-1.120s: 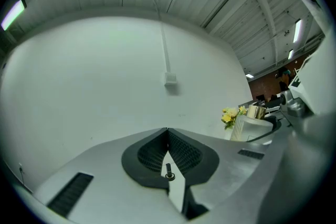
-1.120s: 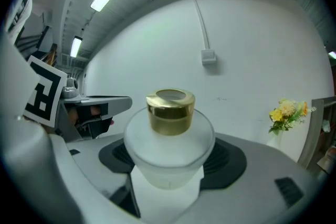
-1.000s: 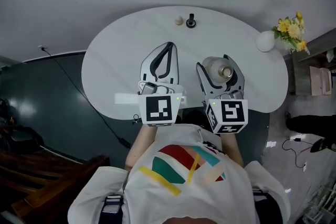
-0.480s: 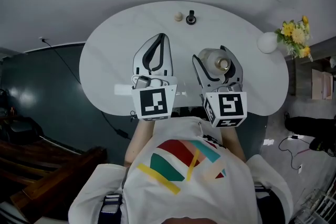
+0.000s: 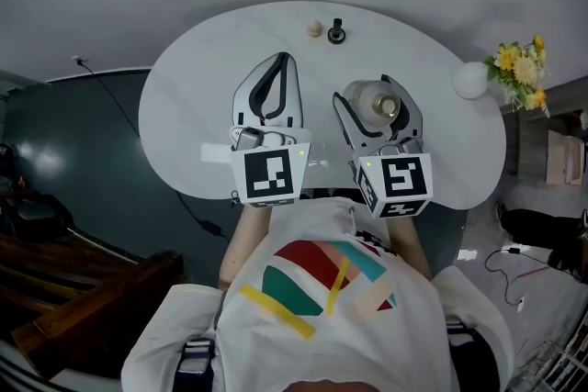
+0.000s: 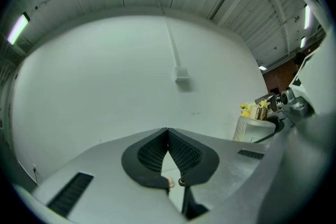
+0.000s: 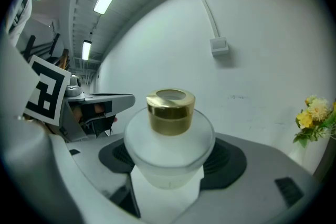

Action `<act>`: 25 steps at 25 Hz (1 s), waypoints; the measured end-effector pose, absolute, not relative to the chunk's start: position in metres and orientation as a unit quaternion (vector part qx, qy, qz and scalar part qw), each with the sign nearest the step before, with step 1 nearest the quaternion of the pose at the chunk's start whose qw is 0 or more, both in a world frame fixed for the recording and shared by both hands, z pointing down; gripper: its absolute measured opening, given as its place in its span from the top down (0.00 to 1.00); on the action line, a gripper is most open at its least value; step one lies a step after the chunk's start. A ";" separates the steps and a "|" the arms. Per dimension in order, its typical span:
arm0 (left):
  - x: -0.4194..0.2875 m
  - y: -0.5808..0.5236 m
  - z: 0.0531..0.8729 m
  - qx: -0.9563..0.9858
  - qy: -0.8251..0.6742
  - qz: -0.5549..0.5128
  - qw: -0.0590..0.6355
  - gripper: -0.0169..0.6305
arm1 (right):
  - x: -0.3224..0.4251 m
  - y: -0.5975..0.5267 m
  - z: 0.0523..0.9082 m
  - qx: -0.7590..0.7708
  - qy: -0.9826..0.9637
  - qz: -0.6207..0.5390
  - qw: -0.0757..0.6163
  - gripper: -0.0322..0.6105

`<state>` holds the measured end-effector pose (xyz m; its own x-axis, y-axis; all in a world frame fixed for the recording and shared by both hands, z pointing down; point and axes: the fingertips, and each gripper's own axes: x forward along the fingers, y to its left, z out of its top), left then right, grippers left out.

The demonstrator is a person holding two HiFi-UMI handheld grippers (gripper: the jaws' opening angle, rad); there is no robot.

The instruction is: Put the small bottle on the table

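Note:
A small frosted white bottle (image 7: 169,152) with a gold cap (image 7: 170,110) stands upright between the jaws of my right gripper (image 7: 170,165), which is shut on its body. In the head view the bottle (image 5: 369,100) and right gripper (image 5: 378,110) are over the middle right of the white oval table (image 5: 202,87). My left gripper (image 5: 273,85) hovers beside it over the table's middle, jaws shut with nothing between them; its dark pads (image 6: 169,155) meet at the tips. The bottle (image 6: 251,128) shows at the right edge of the left gripper view.
At the table's far edge sit a small beige ball (image 5: 314,29) and a small black object (image 5: 337,34). A white round vase (image 5: 469,80) with yellow flowers (image 5: 520,69) stands at the right end. A dark floor and cable (image 5: 138,151) lie to the left.
Both grippers have shifted slightly away from me and to the left over the table, the right one still carrying the bottle.

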<state>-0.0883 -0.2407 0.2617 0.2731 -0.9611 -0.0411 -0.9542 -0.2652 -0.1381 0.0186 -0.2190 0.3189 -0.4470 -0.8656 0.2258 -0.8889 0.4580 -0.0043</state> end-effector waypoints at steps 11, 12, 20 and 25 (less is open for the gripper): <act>-0.094 -0.253 0.273 -0.784 0.616 -0.048 0.058 0.95 | 0.031 -0.249 0.334 0.520 -0.842 0.071 0.125 0.41; -0.093 -0.255 0.273 -0.783 0.617 -0.045 0.059 0.95 | 0.034 -0.254 0.337 0.520 -0.841 0.071 0.129 0.41; -0.090 -0.276 0.280 -0.779 0.622 -0.046 0.058 0.95 | 0.039 -0.307 0.375 0.504 -0.844 0.039 0.179 0.41; -0.083 -0.288 0.280 -0.781 0.621 -0.047 0.059 0.95 | 0.043 -0.347 0.400 0.496 -0.844 0.038 0.200 0.41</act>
<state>-0.0831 -0.2884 0.2802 0.2255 -0.9742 -0.0005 -0.9633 -0.2229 -0.1499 0.0429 -0.3468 0.4001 -0.4271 -0.8224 0.3758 -0.8532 0.5042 0.1337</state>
